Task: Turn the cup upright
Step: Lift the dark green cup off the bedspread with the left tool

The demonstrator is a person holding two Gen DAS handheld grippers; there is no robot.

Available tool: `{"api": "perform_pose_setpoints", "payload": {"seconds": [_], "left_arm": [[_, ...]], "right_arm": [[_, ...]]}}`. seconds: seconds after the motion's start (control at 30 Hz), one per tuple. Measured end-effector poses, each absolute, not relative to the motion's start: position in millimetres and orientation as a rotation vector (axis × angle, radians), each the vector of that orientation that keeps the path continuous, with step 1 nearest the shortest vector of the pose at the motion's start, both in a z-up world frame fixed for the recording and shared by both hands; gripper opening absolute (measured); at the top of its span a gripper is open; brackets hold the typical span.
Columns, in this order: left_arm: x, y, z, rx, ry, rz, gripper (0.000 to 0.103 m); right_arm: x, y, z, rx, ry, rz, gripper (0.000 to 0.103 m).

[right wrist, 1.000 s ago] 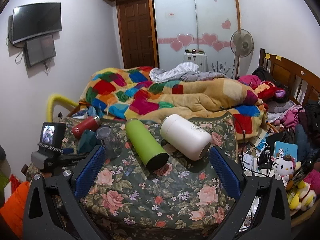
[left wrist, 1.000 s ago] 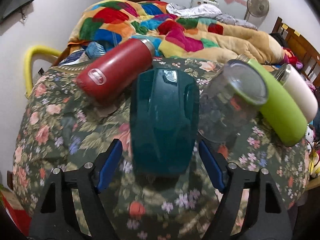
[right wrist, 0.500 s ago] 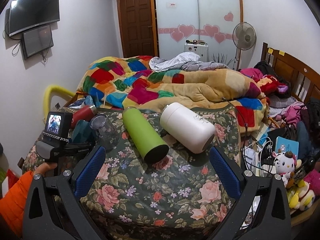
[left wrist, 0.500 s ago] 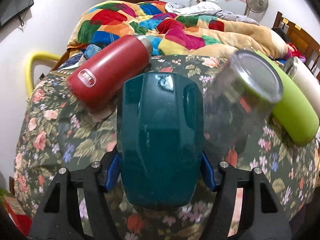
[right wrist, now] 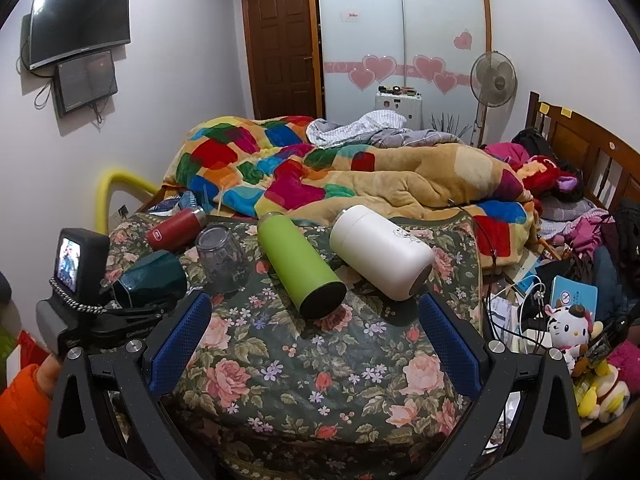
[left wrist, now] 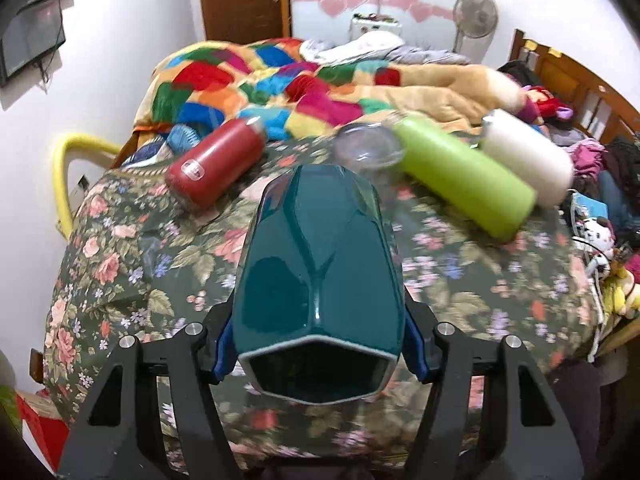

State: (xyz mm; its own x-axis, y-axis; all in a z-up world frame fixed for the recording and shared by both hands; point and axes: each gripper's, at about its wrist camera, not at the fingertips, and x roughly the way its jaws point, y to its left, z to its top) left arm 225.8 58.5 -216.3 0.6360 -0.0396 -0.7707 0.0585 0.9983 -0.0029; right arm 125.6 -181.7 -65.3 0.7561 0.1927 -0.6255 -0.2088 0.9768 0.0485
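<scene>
The left tongs (left wrist: 318, 344) clamp a dark teal cup (left wrist: 318, 276) near its rim, tilted with its open mouth facing the camera; its far end hides part of the floral table (left wrist: 120, 248) and a blurred clear glass (left wrist: 368, 147). The right tongs (right wrist: 316, 336) hang wide apart, holding nothing.

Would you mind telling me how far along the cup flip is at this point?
Done: the left gripper is shut on the teal cup, which appears lifted off the flowered cloth. In hand: the cup is tipped so its open mouth faces the left camera, so it is not upright. Left: finish turning it mouth-up, set it down and let go. The right gripper is open and holds nothing.
</scene>
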Motion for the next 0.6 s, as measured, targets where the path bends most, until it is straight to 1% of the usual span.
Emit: {"api": "perform_pose_setpoints", "payload": {"seconds": [0.23, 0.6], "left_arm": [[223, 10, -210, 0.014, 0.844, -0.168, 0.065], [238, -47, -247, 0.046, 0.864, -0.246, 0.065]], "right_arm": [[117, -190, -66, -0.036, 0.676, 0.199, 0.103], [119, -205, -80, -0.065, 0.716, 0.152, 0.103]]}}
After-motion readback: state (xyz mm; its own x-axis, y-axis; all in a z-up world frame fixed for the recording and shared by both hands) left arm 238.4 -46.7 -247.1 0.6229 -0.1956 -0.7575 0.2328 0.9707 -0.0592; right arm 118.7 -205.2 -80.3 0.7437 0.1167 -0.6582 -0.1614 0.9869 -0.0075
